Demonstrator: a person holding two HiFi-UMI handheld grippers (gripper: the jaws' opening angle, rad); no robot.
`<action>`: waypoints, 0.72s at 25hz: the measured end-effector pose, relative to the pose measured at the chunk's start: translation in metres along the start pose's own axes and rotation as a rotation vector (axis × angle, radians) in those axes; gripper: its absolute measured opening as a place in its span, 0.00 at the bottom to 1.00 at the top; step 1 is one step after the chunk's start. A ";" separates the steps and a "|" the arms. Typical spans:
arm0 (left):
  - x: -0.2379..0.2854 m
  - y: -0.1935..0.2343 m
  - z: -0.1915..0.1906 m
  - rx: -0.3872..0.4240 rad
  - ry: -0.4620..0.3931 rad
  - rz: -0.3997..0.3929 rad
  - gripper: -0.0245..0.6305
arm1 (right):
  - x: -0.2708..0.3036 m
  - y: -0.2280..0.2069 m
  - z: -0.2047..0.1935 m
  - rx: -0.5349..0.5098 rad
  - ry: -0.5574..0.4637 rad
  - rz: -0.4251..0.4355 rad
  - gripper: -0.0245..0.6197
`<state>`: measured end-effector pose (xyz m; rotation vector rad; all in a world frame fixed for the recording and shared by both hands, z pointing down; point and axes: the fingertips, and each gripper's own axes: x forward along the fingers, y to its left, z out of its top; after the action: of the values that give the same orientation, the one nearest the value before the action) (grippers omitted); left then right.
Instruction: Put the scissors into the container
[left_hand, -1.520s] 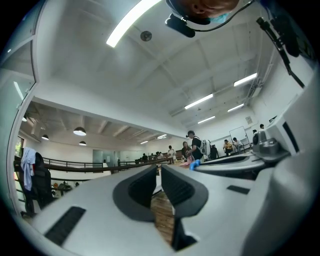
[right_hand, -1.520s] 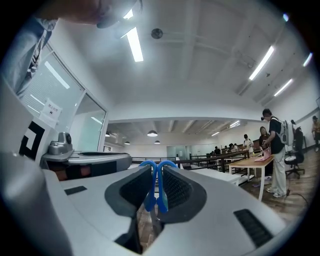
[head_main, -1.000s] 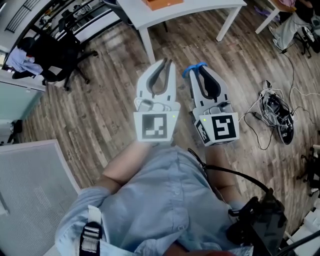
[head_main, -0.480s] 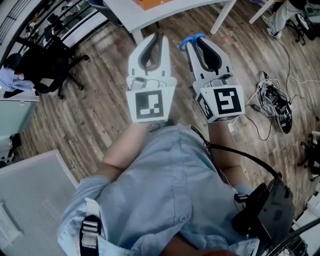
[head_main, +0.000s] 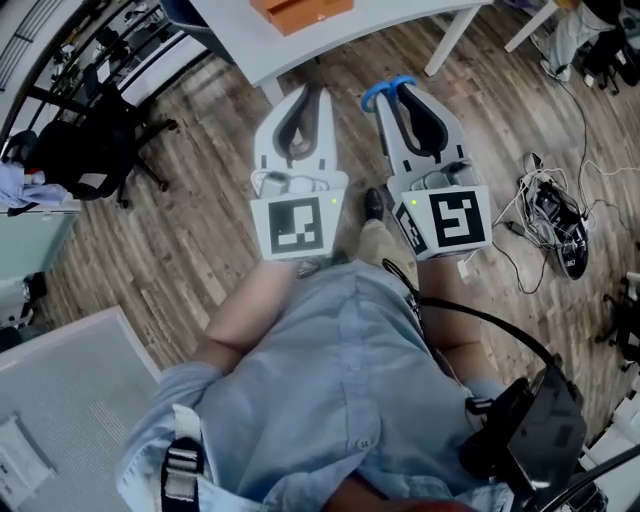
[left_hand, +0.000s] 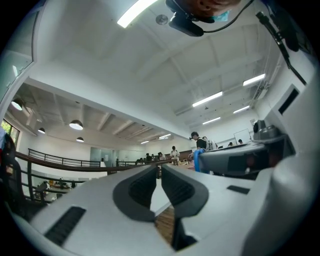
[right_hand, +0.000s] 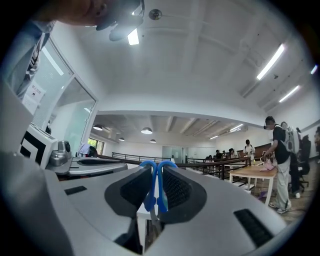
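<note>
We note the blue-handled scissors (right_hand: 150, 200) clamped between the right gripper's (head_main: 401, 90) fingers. The left gripper's (head_main: 316, 94) fingers sit narrow, drawn together.

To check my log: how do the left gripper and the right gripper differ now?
The right gripper is shut on the blue-handled scissors; the left gripper is shut on nothing. The right gripper's cube shows two faces in the head view, the left gripper's one. Both are white and point toward the table.
</note>
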<state>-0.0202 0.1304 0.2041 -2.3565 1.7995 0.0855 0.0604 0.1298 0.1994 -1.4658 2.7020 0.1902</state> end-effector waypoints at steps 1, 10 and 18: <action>0.010 0.000 -0.005 0.002 0.009 0.004 0.10 | 0.007 -0.007 -0.005 0.005 0.005 0.005 0.16; 0.109 -0.005 -0.035 0.030 0.096 0.070 0.10 | 0.072 -0.084 -0.041 0.078 0.046 0.084 0.16; 0.185 -0.005 -0.032 0.071 0.115 0.143 0.10 | 0.124 -0.144 -0.045 0.106 0.046 0.167 0.16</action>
<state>0.0325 -0.0493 0.2080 -2.2243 1.9879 -0.0953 0.1137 -0.0575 0.2182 -1.2330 2.8232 0.0209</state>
